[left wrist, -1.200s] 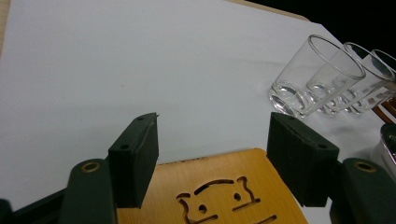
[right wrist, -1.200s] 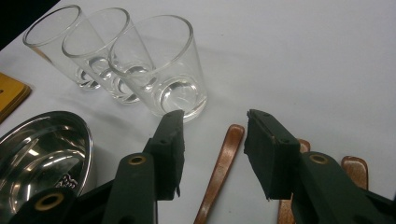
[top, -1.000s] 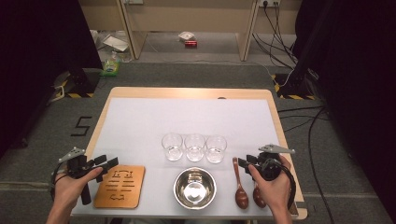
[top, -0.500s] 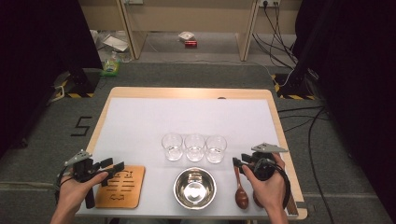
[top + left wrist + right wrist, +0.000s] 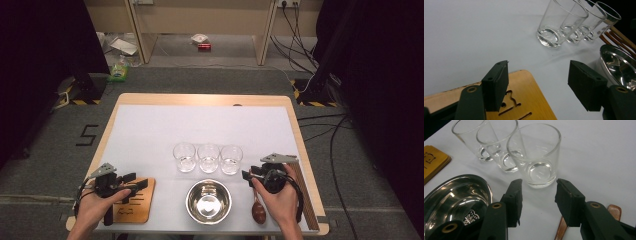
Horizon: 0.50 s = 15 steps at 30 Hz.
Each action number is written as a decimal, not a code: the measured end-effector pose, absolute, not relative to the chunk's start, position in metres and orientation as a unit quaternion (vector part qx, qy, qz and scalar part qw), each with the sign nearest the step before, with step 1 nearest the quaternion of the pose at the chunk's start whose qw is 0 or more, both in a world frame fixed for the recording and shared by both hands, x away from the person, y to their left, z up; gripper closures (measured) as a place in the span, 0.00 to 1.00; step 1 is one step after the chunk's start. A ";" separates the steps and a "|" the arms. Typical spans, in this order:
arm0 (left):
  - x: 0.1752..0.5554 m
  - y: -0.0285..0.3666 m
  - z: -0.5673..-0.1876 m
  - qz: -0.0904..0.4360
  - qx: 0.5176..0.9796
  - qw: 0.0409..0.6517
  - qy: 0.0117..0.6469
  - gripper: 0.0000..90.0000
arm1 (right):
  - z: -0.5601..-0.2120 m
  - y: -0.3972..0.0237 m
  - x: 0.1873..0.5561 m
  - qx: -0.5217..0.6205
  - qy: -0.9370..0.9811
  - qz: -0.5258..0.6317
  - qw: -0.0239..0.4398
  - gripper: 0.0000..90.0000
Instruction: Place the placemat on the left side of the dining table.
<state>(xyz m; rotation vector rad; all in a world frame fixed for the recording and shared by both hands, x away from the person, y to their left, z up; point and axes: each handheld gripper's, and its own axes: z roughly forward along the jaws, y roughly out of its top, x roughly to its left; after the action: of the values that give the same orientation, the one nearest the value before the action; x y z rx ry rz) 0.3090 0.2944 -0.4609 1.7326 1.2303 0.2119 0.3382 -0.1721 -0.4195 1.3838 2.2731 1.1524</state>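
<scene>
Three clear empty glasses stand upright in a close row mid-table. The rightmost glass (image 5: 535, 155) sits just beyond a steel bowl (image 5: 208, 201), with a wooden spoon (image 5: 258, 209) lying nearby.

Pretty even overhead light on the white table (image 5: 150, 135), dark all around it. Glare spots inside the steel bowl (image 5: 208, 201) beside the right gripper (image 5: 248, 174). Gripper views go soft up close, jaws slightly blurry, shadows faint.
</scene>
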 end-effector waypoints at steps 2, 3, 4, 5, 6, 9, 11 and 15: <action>0.309 0.290 -0.459 0.085 0.716 0.482 0.498 0.36 | -0.419 -0.171 0.338 0.471 0.780 0.394 0.121 0.63; 0.308 0.288 -0.459 0.083 0.718 0.482 0.495 0.36 | -0.419 -0.169 0.337 0.469 0.781 0.395 0.121 0.63; 0.308 0.285 -0.458 0.082 0.719 0.482 0.493 0.36 | -0.418 -0.168 0.337 0.467 0.782 0.395 0.120 0.63; 0.308 0.283 -0.458 0.081 0.720 0.484 0.491 0.36 | -0.418 -0.167 0.337 0.467 0.783 0.394 0.119 0.63; 0.309 0.281 -0.458 0.076 0.722 0.484 0.487 0.36 | -0.419 -0.166 0.337 0.465 0.783 0.394 0.120 0.63; 0.309 0.280 -0.456 0.082 0.724 0.483 0.486 0.36 | -0.420 -0.163 0.337 0.463 0.786 0.393 0.114 0.63; 0.309 0.283 -0.456 0.088 0.723 0.480 0.489 0.36 | -0.421 -0.159 0.336 0.459 0.789 0.394 0.109 0.63; 0.308 0.288 -0.457 0.103 0.725 0.465 0.497 0.36 | -0.421 -0.146 0.334 0.442 0.799 0.395 0.103 0.63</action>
<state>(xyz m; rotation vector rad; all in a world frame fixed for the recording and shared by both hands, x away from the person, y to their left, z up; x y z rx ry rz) 0.3079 0.2885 -0.4572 1.7807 1.2215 0.2525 0.3341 -0.1462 -0.4208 1.3040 2.3566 1.1665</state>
